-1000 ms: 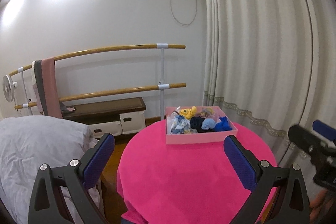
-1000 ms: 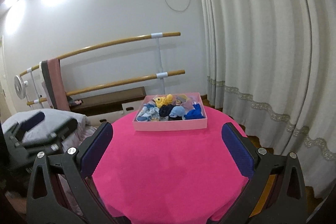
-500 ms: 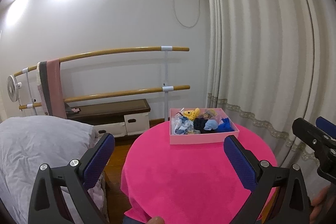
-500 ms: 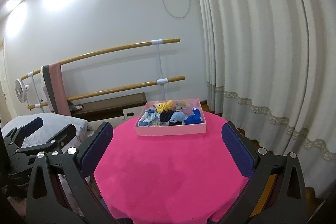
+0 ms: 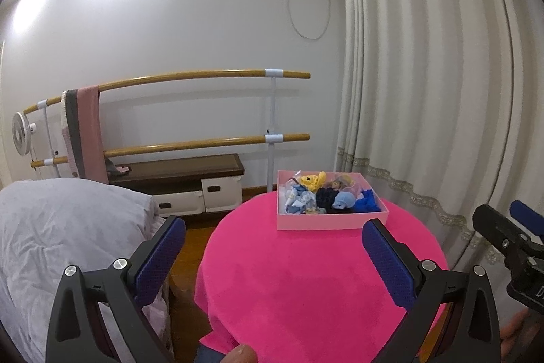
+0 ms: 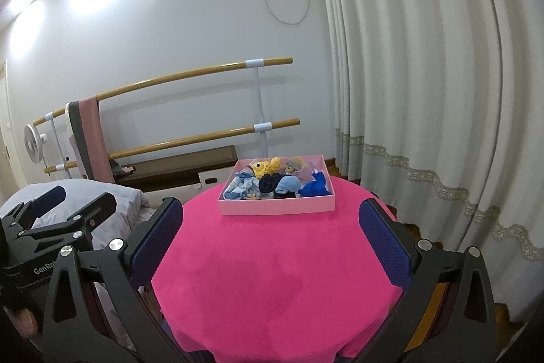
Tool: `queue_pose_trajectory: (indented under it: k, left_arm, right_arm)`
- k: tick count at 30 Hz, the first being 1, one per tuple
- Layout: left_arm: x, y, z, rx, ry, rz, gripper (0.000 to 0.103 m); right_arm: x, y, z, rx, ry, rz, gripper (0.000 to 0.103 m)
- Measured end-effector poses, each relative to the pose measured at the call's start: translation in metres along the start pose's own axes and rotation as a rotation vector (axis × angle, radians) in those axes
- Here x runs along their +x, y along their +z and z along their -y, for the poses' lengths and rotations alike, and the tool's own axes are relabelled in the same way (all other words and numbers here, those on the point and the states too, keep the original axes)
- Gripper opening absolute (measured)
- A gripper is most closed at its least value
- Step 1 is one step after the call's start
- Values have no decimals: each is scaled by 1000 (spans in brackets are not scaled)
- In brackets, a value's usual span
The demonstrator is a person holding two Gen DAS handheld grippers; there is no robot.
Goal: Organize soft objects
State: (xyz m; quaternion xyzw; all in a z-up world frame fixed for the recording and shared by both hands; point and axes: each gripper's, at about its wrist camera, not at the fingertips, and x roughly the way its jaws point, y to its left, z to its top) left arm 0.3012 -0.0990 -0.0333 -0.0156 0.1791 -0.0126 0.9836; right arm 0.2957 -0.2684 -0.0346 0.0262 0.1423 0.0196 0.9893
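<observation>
A pink box (image 5: pixel 331 221) (image 6: pixel 277 208) stands at the far side of a round table with a pink cloth (image 5: pixel 306 278) (image 6: pixel 272 267). It holds several soft objects: a yellow toy (image 6: pixel 267 166), a dark blue one (image 6: pixel 269 183), a light blue one (image 6: pixel 289 184), a bright blue one (image 6: pixel 316 187) and patterned cloth (image 6: pixel 243 186). My left gripper (image 5: pixel 272 257) is open and empty, held back from the near left of the table. My right gripper (image 6: pixel 272 244) is open and empty above the table's near edge.
A bed with a grey cover (image 5: pixel 61 227) lies left of the table. Wooden ballet bars (image 5: pixel 204 77) with a pink towel (image 5: pixel 88 131) run along the back wall above a low dark bench (image 5: pixel 176 169). Curtains (image 6: pixel 425 91) hang on the right.
Both grippers have pulled back and up from the table, so the box looks smaller and farther. Both stay open and empty.
</observation>
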Motion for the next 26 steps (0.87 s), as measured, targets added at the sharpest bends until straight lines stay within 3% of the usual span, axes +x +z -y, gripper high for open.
queue_pose_trajectory:
  k: [26]
  left_arm:
    - [-3, -4, -2, 8, -11, 11, 103]
  right_arm:
    - [2, -1, 1, 3, -5, 1, 103]
